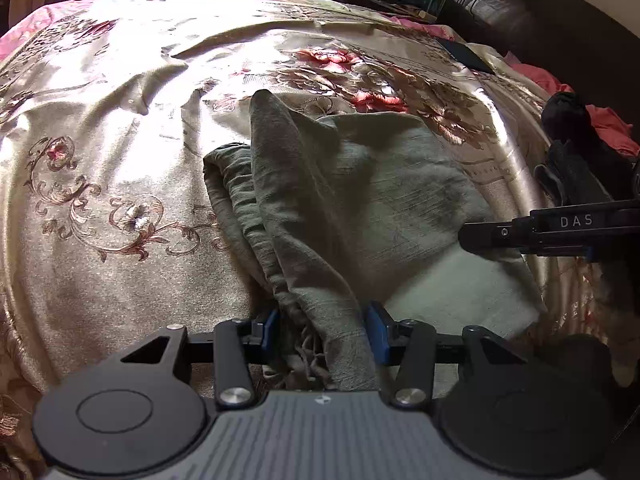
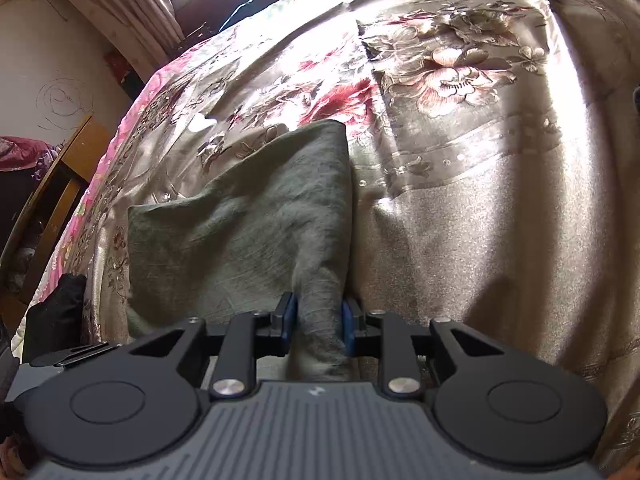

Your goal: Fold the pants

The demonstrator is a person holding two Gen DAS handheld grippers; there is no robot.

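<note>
**A:** Where do the pants lie?

**B:** The grey-green pants (image 1: 360, 184) lie partly folded on the floral bedspread (image 1: 120, 152), near the middle of the bed. One layer is doubled over another, and a gathered edge runs down toward the camera in the left wrist view.

**A:** And the left gripper?

**B:** The left gripper (image 1: 324, 326) has a bunched fold of the pants between its blue pads (image 1: 376, 328). The cloth fills the gap from pad to pad, so the jaws pinch it, standing part-way apart around the thick bundle.

**A:** The right one?

**B:** The right gripper (image 2: 318, 326) likewise clamps a narrower roll of the same cloth (image 2: 256, 216) between its blue pads (image 2: 289, 320), both of which press on the fabric. From the left wrist view, its black finger (image 1: 492, 236) reaches in from the right edge over the pants.

**A:** Anything else nearby?

**B:** A dark garment (image 1: 576, 160) sits at the bed's right side; curtains (image 2: 132, 4) hang beyond the far edge.
</note>
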